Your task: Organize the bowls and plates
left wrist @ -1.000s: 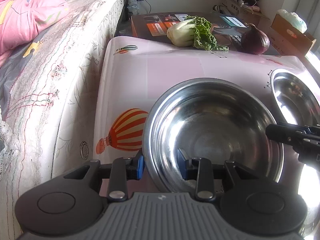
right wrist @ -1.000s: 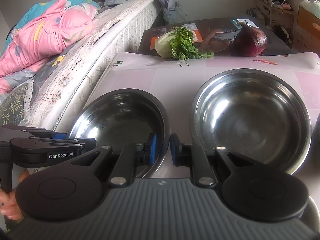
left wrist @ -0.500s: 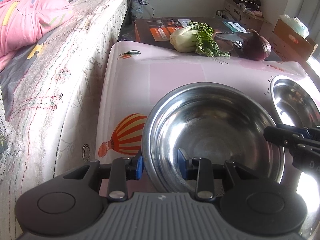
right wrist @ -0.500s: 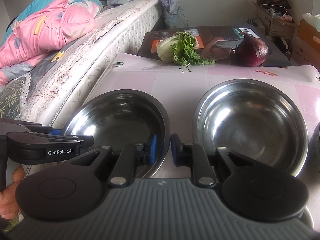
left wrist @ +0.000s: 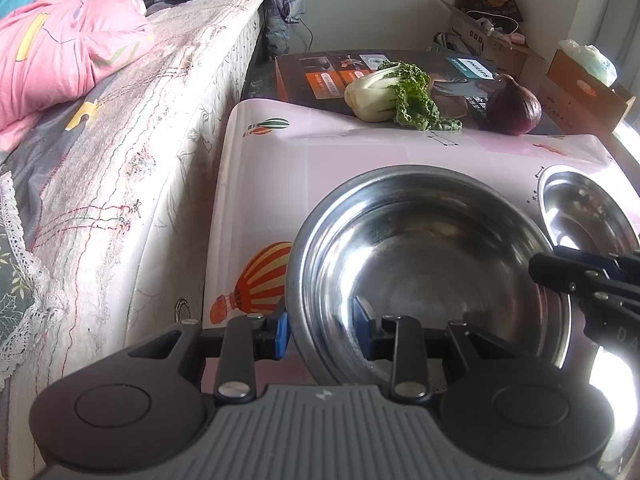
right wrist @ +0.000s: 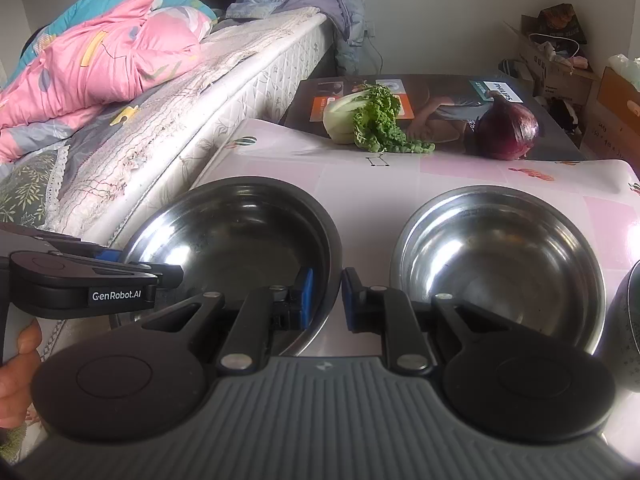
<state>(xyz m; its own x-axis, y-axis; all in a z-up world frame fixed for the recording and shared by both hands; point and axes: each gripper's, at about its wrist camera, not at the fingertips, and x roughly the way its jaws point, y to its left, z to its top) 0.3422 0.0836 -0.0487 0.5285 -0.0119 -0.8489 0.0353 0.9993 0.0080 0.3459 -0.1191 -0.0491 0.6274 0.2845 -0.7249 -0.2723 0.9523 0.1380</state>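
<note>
Two steel bowls stand side by side on a pink table [left wrist: 280, 168]. My left gripper [left wrist: 322, 334] straddles the near rim of the left bowl [left wrist: 420, 248], one pad outside and one inside, shut on the wall. My right gripper [right wrist: 326, 300] is shut on the right-hand rim of the same left bowl [right wrist: 240, 232], with its left pad inside. The right gripper [left wrist: 560, 276] reaches in from the right in the left wrist view. In the right wrist view the left gripper [right wrist: 160, 270] shows at the bowl's left rim. The right bowl [right wrist: 500, 248] [left wrist: 580, 208] is empty and untouched.
A bok choy [left wrist: 384, 96] and a red onion [left wrist: 514, 106] lie at the table's far edge on a dark printed box. A mattress [left wrist: 140, 140] with pink bedding runs along the left side. A dark round vessel [right wrist: 632, 320] peeks in at the right. Cardboard boxes stand at the back right.
Both grippers keep the same place on the left bowl's rim. The right wrist view has rolled a little, and both views show slightly more of the room behind.
</note>
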